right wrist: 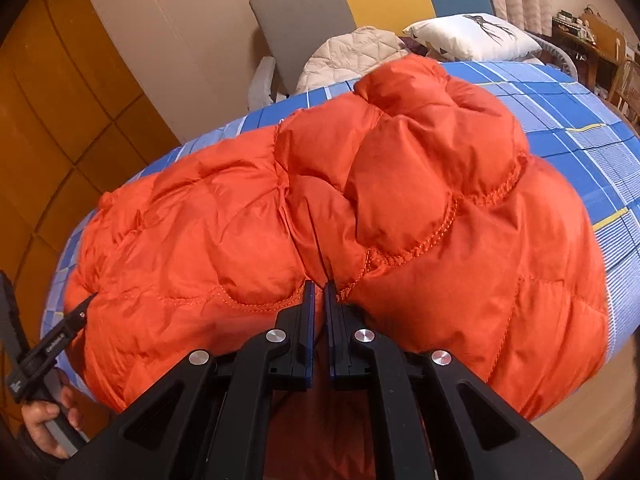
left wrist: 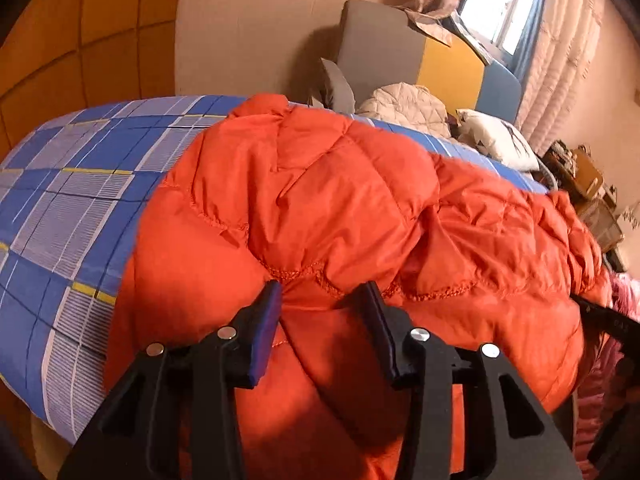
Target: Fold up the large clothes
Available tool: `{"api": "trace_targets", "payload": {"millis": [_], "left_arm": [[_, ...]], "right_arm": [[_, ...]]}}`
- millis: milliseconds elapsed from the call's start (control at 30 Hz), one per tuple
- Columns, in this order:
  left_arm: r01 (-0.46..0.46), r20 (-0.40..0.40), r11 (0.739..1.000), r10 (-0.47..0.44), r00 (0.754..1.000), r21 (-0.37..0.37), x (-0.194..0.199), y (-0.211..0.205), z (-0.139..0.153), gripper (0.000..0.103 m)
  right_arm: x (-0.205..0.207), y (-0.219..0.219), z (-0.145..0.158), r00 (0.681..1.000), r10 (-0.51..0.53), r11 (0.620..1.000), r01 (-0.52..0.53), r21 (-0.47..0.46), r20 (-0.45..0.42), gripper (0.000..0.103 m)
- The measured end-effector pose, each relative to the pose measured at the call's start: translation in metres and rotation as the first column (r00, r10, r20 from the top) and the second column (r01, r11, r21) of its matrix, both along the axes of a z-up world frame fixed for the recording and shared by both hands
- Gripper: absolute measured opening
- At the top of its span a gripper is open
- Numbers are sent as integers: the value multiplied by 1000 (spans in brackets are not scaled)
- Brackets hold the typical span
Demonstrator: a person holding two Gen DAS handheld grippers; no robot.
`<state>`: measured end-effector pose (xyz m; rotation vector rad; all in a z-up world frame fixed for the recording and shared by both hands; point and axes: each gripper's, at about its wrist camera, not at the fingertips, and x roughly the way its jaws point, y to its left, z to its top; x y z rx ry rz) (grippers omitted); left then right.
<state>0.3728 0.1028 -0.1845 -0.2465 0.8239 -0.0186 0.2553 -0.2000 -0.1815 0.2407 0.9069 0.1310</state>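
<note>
The puffy, slippery orange jacket (right wrist: 360,208) compresses easily: right gripper (right wrist: 319,292) pinches its stitched hem at six o'clock, left gripper (left wrist: 324,296) half-open astride a fold

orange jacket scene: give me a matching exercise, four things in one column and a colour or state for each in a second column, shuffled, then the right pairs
Things:
1. orange jacket
2. bedsheet
3. pillow
4. right gripper

Colours or states:
A. white with a dark print
B. shut on a fold of cloth
C. puffy and quilted, spread over the bed
D. blue check with thin yellow lines

Right pairs: 1-C, 2-D, 3-A, 4-B
</note>
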Motion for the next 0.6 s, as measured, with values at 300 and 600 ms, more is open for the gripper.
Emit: {"api": "trace_targets", "payload": {"millis": [300, 600], "left_arm": [[100, 90, 995, -101, 991, 20, -18, -41, 25, 41], [119, 100, 992, -121, 987, 27, -17, -56, 20, 41]], "right_arm": [[-51, -37, 29, 991, -79, 974, 54, 222, 106, 69], [-108, -101, -47, 951, -301, 715, 275, 643, -73, 77]]}}
